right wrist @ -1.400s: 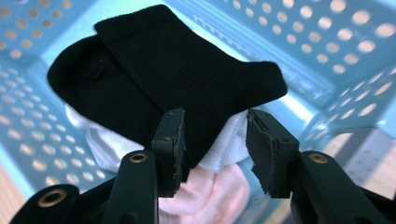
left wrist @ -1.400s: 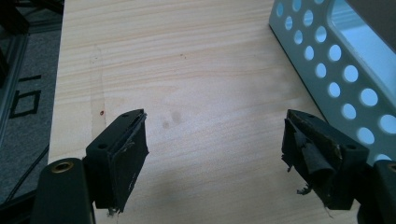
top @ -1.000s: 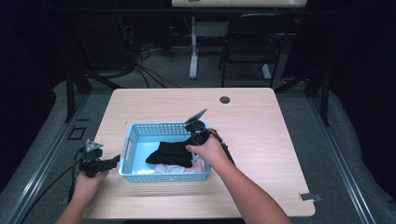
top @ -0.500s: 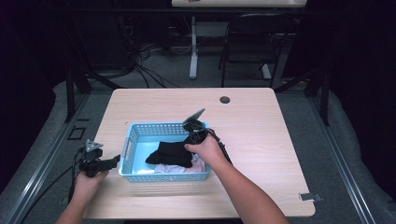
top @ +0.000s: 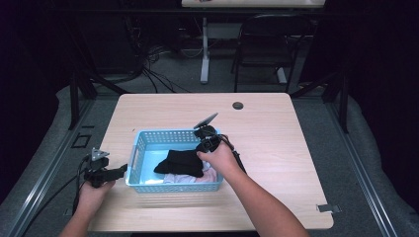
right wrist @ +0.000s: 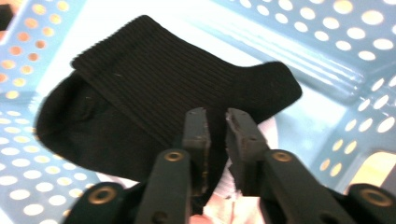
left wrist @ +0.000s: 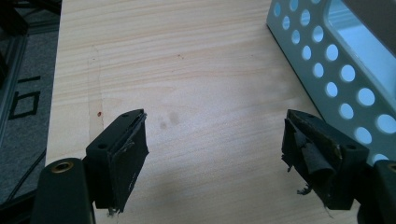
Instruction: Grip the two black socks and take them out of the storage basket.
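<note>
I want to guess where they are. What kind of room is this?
Probably a lab or workshop, not a home. A plain wooden table stands on grey carpet between dark curtains, loose cables lie on the floor behind it, and a black chair waits at another desk.

The left hand-held gripper (left wrist: 212, 161) hangs wide open over the table (left wrist: 187, 70), beside the basket (left wrist: 327, 60).

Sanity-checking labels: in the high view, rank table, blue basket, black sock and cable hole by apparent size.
1. table
2. blue basket
3. black sock
4. cable hole
No close calls; each is plainly smaller than the last.
</note>
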{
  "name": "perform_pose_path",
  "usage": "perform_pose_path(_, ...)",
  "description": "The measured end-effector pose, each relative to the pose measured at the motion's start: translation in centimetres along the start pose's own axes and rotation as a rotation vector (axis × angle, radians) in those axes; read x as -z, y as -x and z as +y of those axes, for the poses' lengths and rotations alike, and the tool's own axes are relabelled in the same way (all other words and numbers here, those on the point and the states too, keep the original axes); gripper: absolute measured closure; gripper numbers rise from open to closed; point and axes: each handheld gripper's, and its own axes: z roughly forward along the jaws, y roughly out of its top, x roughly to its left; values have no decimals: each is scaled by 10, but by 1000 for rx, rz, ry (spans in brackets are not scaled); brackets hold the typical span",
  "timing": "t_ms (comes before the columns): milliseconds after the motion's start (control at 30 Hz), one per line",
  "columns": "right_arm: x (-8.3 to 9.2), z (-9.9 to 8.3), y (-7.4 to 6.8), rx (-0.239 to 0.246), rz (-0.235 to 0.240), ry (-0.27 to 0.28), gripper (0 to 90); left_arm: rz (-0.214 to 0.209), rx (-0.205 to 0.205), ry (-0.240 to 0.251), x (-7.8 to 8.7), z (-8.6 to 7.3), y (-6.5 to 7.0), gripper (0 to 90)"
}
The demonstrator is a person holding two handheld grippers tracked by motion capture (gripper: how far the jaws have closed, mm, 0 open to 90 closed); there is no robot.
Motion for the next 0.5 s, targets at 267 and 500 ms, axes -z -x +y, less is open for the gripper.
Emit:
perform_pose_path(267, -18, -4, 6, -80, 37, -67, 636, 1, 3, 1, 0, 0, -1, 222)
perform_pose_path(500, -16, -5, 2, -39, 52, -78, 797, 1, 1, 2, 0, 0, 0, 222)
